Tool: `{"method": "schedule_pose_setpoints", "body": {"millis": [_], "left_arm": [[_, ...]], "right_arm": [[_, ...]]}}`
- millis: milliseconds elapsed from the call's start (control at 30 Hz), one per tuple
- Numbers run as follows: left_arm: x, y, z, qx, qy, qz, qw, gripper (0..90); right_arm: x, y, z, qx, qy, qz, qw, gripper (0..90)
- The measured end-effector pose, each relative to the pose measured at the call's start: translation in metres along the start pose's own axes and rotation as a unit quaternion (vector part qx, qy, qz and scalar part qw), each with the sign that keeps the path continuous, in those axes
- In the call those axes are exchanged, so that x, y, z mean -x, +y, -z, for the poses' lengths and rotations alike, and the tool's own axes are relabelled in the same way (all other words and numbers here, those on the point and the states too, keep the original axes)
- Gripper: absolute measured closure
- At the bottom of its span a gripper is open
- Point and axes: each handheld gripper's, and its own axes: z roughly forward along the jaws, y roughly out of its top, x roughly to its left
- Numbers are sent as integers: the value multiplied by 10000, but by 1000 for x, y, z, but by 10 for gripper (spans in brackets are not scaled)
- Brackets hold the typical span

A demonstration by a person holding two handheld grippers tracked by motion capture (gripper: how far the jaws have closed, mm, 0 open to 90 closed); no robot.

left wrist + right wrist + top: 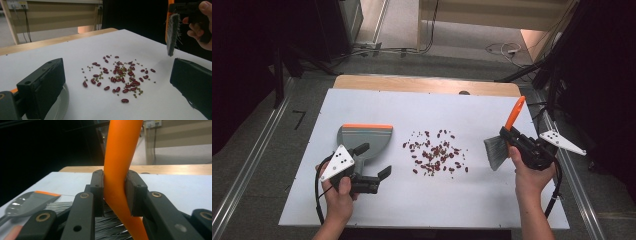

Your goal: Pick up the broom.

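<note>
The right gripper point(115, 192) has its two black jaws clamped on the orange handle of a small brush point(120, 157), one pad on each side of it. In the high view that brush point(504, 137) is carried clear of the table at about three o'clock from the beans, its handle pointing up toward one o'clock and its grey bristles hanging down toward the white tabletop point(362, 210). The right hand point(532, 175) grips the tool from below.

The left gripper point(374, 162) stands released, jaws wide apart with nothing between them. From the left gripper view the jaws frame the scatter of beans point(117, 77) ahead, and the brush point(172, 32) hangs in the air at about one o'clock. The left hand point(339, 192) sits near the table's front edge.

A grey dustpan point(364, 140) with an orange lip lies flat at nine o'clock from the beans point(437, 152), its handle just beside the left gripper's jaws. The red beans, mixed with small green ones, lie spread at the middle of the table, apart from both pan and brush.
</note>
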Motion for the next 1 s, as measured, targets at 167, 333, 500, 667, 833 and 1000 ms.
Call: {"method": "schedule_pose_setpoints", "body": {"millis": [167,333,500,667,833,1000], "left_arm": [[10,5,-10,-10,-224,-68,9997,4],[17,8,-19,-65,-358,-129,9993,4],[22,10,-30,-110,-455,-97,9989,4],[29,13,-41,-119,-607,-71,9981,4],[35,17,-50,-142,-719,-24,9973,4],[41,18,-60,-177,-811,-10,9965,5]], "right_arm": [[-16,2,-4,16,146,89,9999,692],[-29,1,-10,-23,260,172,9995,692],[-45,-1,-16,-67,375,296,9988,692],[-59,-3,-22,-111,525,375,9979,692],[-73,-5,-26,-122,664,413,9969,692],[-86,-7,-31,-135,778,465,9958,692]]}}
